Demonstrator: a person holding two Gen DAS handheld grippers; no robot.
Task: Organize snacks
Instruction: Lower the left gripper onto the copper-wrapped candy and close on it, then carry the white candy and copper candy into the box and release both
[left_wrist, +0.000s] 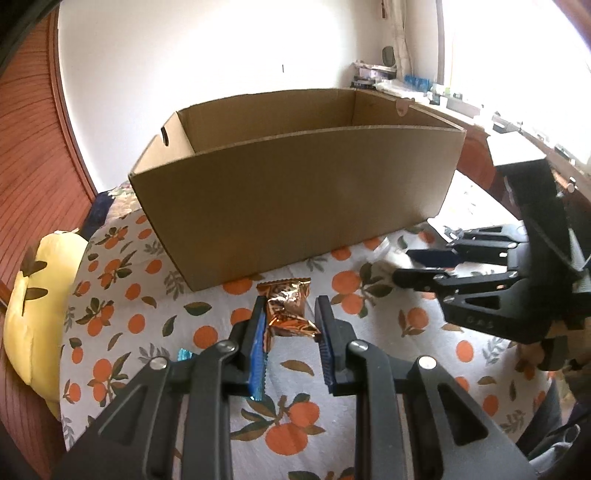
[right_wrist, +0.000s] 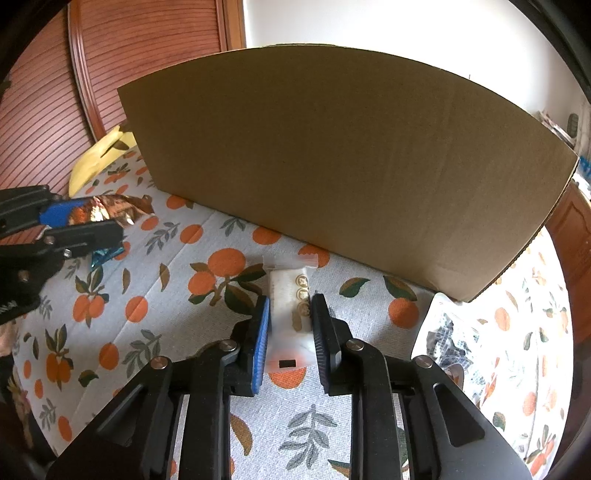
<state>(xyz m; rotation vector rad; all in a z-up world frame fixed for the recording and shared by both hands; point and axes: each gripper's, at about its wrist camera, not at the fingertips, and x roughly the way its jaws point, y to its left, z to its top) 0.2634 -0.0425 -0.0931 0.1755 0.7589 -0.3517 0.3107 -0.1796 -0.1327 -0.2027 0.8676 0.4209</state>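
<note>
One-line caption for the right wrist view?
Right gripper shut on a white snack packet before the cardboard box.

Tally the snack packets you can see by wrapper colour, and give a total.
Copper foil packet, in the left gripper: 1
White packet, in the right gripper: 1
Blue foil packet, on the cloth: 1
Total: 3

Cardboard box (left_wrist: 295, 206): plain brown, no print on near wall. Cloth (left_wrist: 155, 325) under it: pale grey-white, orange fruits with dark green and brown leaves. Snack (left_wrist: 290, 312) at centre of left view: shiny copper-brown foil. Snack (right_wrist: 295, 314) at centre of right view: white wrapper, gold round marks. Both grippers black, blue pads (left_wrist: 258, 354). Small teal-blue wrapper (right_wrist: 107, 254) at left. Yellow plush (left_wrist: 40, 306) at far left, brown leaf patches. Panelling (right_wrist: 44, 92): reddish-brown, ribbed.
</note>
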